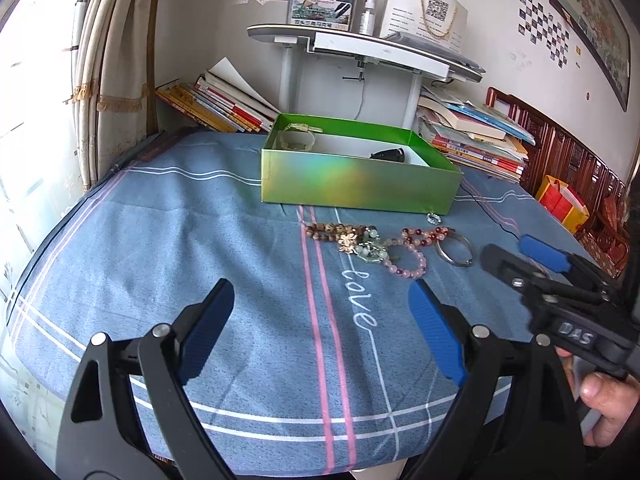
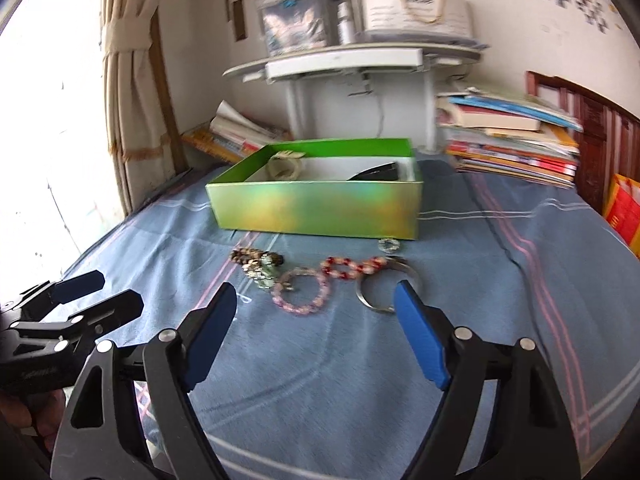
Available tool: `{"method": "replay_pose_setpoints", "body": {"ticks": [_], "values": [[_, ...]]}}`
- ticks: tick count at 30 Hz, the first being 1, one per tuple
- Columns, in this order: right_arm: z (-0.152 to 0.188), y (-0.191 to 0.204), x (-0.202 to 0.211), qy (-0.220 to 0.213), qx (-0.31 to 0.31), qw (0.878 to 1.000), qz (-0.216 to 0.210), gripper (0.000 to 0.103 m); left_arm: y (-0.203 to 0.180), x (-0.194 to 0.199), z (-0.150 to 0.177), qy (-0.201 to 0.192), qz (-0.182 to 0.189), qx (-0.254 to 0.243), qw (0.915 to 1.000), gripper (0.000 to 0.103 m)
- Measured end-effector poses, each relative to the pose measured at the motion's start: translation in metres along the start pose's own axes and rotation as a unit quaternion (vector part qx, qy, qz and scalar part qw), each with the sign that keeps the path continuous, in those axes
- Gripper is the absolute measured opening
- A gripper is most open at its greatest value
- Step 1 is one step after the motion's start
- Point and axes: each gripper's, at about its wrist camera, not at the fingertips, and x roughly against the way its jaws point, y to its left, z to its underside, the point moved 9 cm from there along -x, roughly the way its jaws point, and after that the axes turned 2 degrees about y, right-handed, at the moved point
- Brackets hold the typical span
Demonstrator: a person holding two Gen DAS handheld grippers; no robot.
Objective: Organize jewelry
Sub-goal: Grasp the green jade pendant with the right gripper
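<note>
Step in hand, by my reading: pick one piece, likely silver bangle [image 2: 378,294], carry to green box [image 2: 320,210].
Approach low, one pad inside ring, one outside — avoid snagging pink bead bracelet [image 2: 304,294] beside it.
Right gripper [image 2: 316,320]: jaws apart, empty; bangle at right pad tip, centre-right of frame.
Left gripper [image 1: 322,320]: apart, empty, jewelry above it, mid-frame.

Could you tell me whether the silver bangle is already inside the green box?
No, the silver bangle lies on the blue cloth outside the green box.
</note>
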Motion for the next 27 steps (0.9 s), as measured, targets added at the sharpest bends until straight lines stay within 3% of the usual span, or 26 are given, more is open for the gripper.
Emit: {"method": "replay_pose_setpoints", "body": {"ticks": [5, 14, 27], "values": [[-0.002, 0.023, -0.036, 0.045, 0.029, 0.998, -0.016, 0.071, 0.018, -0.004, -0.003, 0.001, -0.009, 0.017, 0.9998, 0.088], [0.001, 0.046, -0.088, 0.116, 0.056, 0.991, -0.033, 0.046, 0.043, -0.019, -0.005, 0.011, -0.013, 0.042, 0.9990, 0.088], [0.002, 0.054, -0.114, 0.148, 0.053, 0.987, -0.046, 0.028, 0.062, -0.037, -0.007, 0.025, -0.010, 0.058, 0.9980, 0.088]]}}
